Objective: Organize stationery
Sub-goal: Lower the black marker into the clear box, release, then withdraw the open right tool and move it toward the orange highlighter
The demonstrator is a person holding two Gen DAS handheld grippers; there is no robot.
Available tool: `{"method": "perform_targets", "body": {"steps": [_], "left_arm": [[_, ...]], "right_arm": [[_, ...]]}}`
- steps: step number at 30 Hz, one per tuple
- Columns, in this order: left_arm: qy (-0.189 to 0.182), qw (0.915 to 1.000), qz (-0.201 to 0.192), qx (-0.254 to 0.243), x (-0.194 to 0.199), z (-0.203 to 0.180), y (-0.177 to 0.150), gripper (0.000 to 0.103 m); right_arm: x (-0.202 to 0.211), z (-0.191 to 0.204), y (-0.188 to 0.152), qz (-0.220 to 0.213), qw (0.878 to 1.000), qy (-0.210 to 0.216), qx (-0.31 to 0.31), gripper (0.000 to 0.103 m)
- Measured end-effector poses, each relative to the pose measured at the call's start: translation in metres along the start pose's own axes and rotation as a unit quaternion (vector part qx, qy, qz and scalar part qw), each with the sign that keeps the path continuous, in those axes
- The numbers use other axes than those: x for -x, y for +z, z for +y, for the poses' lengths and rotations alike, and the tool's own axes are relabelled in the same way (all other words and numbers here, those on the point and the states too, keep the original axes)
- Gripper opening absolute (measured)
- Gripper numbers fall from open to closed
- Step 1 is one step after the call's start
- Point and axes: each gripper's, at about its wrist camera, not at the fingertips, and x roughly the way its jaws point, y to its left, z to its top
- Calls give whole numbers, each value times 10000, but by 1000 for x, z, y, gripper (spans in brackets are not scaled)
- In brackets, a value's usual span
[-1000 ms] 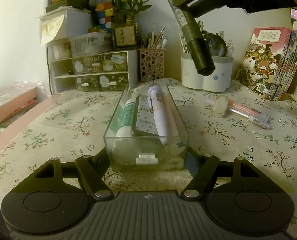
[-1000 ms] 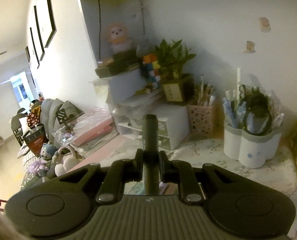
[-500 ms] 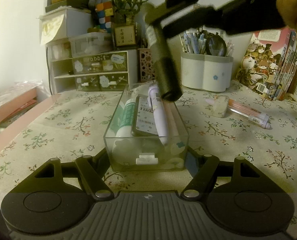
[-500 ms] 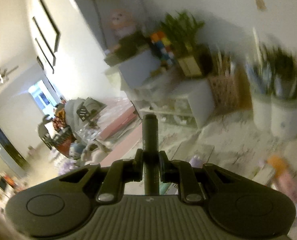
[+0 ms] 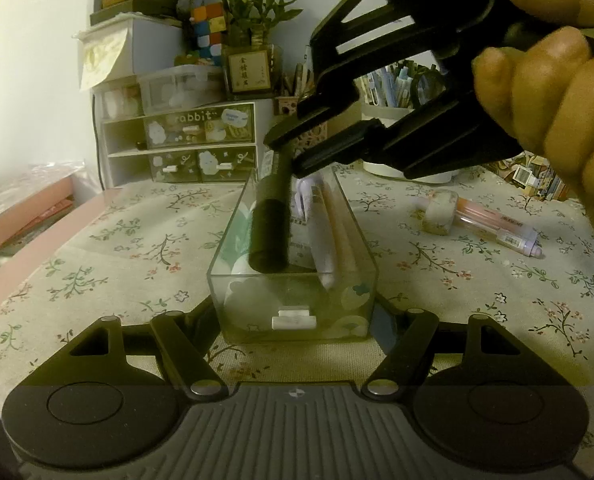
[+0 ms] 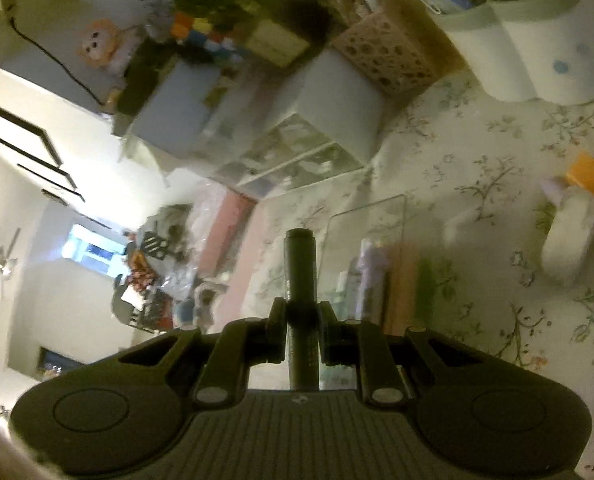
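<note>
My right claw (image 5: 293, 152) pinches the black marker (image 5: 271, 224) over the part-filled clear tray (image 5: 293, 312), centre frame, which my left claw (image 5: 295, 320) grips; a pen (image 5: 497, 228) and eraser (image 5: 439, 212) wait on the table (image 5: 477, 280).

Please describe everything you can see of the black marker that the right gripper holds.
The black marker is a thick, matte, dark cylinder with a flat lower end and a pale label near the top. The right gripper is shut on its upper part. It hangs tilted, lower end down, over the clear box, which the left gripper holds. Whether it touches the items inside cannot be told.
</note>
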Motion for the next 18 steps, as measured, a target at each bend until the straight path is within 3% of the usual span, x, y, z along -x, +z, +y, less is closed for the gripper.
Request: {"method": "perform_targets", "body": {"steps": [10, 18], "left_arm": [[1, 10000, -1, 0, 0, 0, 0, 73], [1, 10000, -3, -1, 0, 0, 0, 73]], "right_arm": [[-14, -2, 1, 178, 9992, -68, -355, 26], [0, 10, -1, -33, 9999, -73, 124, 26]]}}
